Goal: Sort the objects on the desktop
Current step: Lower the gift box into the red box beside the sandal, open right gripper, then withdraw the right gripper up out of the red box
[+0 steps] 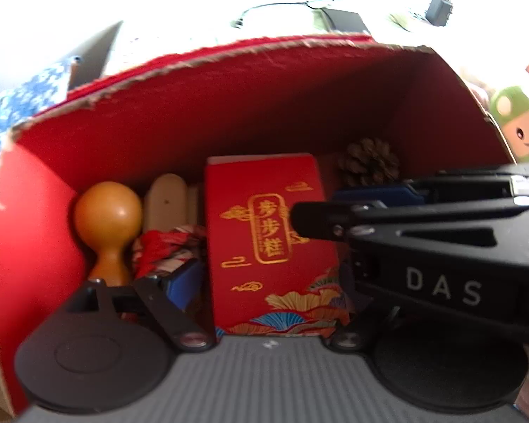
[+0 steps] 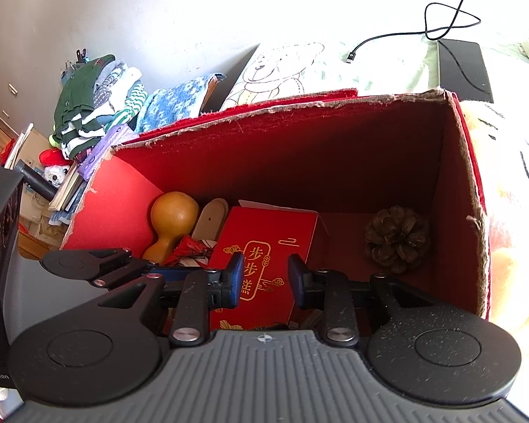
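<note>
A red cardboard storage box (image 1: pixel 165 112) (image 2: pixel 335 148) holds a red gift box with gold characters (image 1: pixel 264 239) (image 2: pixel 264 246), a wooden gourd (image 1: pixel 107 222) (image 2: pixel 172 218), a pine cone (image 1: pixel 368 162) (image 2: pixel 395 238), a pale wooden piece (image 1: pixel 167 197) (image 2: pixel 211 216) and a red-white wrapper (image 1: pixel 169 246) (image 2: pixel 190 246). My right gripper (image 2: pixel 266 282) is open, its blue pads (image 2: pixel 237 278) above the gift box, touching nothing. My left gripper (image 1: pixel 264 282) is low inside the box at the gift box; its left blue pad (image 1: pixel 180 282) shows, the right side is hidden by the other gripper (image 1: pixel 423 246).
Folded clothes (image 2: pixel 95 112) are piled at the back left. A bear-print cloth (image 2: pixel 282 67), a black cable (image 2: pixel 451 24) and a black flat device (image 2: pixel 463 67) lie behind the box. A green plush toy (image 1: pixel 518 127) sits at its right.
</note>
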A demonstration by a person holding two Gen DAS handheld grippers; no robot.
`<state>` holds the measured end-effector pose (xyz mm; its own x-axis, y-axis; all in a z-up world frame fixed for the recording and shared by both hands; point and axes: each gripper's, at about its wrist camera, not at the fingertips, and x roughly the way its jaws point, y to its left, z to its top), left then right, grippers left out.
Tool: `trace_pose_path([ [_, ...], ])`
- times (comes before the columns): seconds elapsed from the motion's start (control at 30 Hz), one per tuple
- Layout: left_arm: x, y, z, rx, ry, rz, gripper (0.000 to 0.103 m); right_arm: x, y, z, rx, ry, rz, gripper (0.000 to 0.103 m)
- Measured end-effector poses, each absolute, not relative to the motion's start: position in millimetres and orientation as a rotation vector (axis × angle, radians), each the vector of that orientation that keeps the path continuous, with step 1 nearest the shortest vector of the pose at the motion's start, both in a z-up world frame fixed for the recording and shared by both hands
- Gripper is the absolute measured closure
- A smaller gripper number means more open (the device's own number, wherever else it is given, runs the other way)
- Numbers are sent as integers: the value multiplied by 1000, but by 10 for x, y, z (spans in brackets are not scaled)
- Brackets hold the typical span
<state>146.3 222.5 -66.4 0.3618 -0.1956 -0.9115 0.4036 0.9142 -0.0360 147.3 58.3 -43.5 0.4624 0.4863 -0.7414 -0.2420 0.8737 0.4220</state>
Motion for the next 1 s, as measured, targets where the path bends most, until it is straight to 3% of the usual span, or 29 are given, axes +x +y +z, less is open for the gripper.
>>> trace_pose_path([
  [0.27,1341,2402,-432,167,1065,-346,17,1468,574,-434,281,985,454,72],
  [0.47,1340,2546,-308,119,1011,-326,10,1464,567,-432,290,976,459,72],
  [0.9,1289,2444,-248,166,949,-270,12,1373,520,-374,324,897,413,72],
  [1.0,1303,2500,-210,145,939,-244,6,1319,492,-320,332,864,360,72],
])
